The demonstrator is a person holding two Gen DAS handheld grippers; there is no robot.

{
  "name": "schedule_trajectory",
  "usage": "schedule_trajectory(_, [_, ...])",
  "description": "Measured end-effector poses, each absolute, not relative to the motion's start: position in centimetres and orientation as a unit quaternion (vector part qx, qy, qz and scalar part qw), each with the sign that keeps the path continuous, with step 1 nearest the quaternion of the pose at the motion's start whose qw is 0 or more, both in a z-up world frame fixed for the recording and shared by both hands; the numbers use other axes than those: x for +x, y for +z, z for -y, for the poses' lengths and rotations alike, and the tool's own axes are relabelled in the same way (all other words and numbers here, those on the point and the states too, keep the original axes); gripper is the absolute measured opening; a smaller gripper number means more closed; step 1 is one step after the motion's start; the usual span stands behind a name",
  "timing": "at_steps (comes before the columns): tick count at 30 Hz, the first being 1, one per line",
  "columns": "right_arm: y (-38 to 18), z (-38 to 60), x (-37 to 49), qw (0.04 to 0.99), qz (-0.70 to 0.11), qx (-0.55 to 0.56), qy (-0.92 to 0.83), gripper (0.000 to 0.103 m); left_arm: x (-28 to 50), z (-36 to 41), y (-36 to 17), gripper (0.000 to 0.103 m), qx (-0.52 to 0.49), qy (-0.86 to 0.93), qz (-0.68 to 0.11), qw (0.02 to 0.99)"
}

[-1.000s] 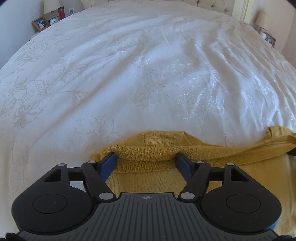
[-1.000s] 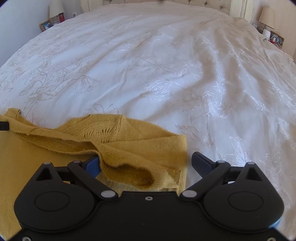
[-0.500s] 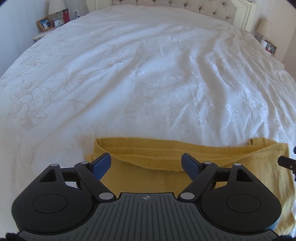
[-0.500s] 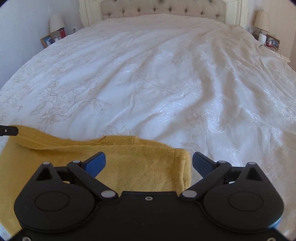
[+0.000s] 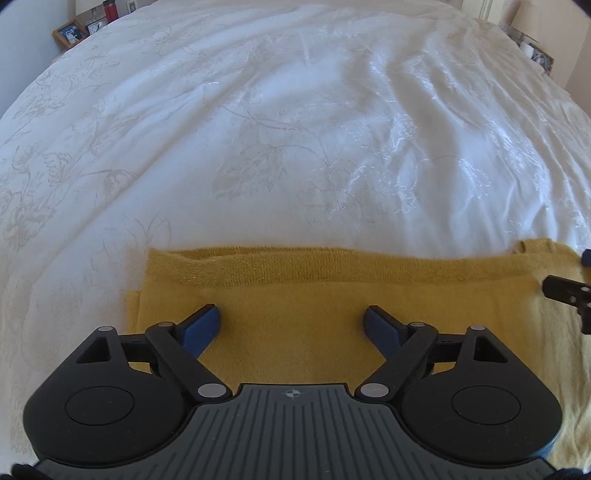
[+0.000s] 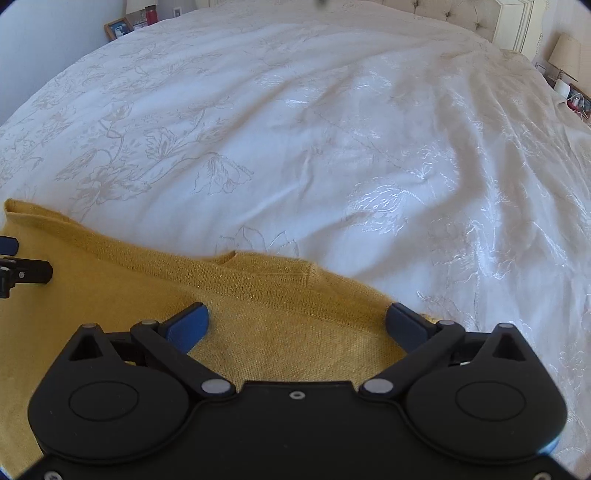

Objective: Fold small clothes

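A mustard-yellow knit garment [image 5: 295,295] lies folded flat on the white bedspread [image 5: 295,129], its far edge running straight across. My left gripper [image 5: 291,325] is open and empty, its blue fingers [image 5: 201,326] spread just above the cloth near its left end. My right gripper [image 6: 295,323] is open and empty over the garment's right end [image 6: 280,325]. The right gripper's tip shows at the right edge of the left wrist view [image 5: 569,291]. The left gripper's tip shows at the left edge of the right wrist view [image 6: 22,271].
The embroidered white bedspread [image 6: 332,147] stretches far ahead. A nightstand with photo frames and a red bottle [image 5: 110,7] stands at the far left. A lamp [image 6: 565,51] and a tufted headboard [image 6: 443,11] are at the far right.
Both grippers let go of the garment's raised edge and pulled back. The lifted, bunched fold has dropped and lies flat with a straight far edge.
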State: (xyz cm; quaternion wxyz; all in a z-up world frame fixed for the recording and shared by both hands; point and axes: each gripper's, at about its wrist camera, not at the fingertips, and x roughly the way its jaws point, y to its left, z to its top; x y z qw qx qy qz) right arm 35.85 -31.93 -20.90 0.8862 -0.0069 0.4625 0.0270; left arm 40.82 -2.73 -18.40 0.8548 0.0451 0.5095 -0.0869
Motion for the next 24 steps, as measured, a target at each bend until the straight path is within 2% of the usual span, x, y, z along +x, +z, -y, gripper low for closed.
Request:
schedule_trajectory(8, [-19.8, 33.0, 32.0, 0.884, -0.465, 0.046, 0.028, 0.102, 40.1, 2.1, -17.5, 0.089, 0.035, -0.074, -0.527, 0.846])
schedule_trajectory(19, [-22.1, 34.0, 23.2, 0.838, -0.545, 0.038, -0.003, 0.102, 30.5, 1.9, -18.4, 0.09, 0.065, -0.066, -0.571, 0.816])
schedule_trajectory(24, [-21.8, 35.1, 20.6, 0.83, -0.554, 0.061, -0.021, 0.102, 27.4, 1.3, -18.9, 0.09, 0.063, -0.056, -0.591, 0.803])
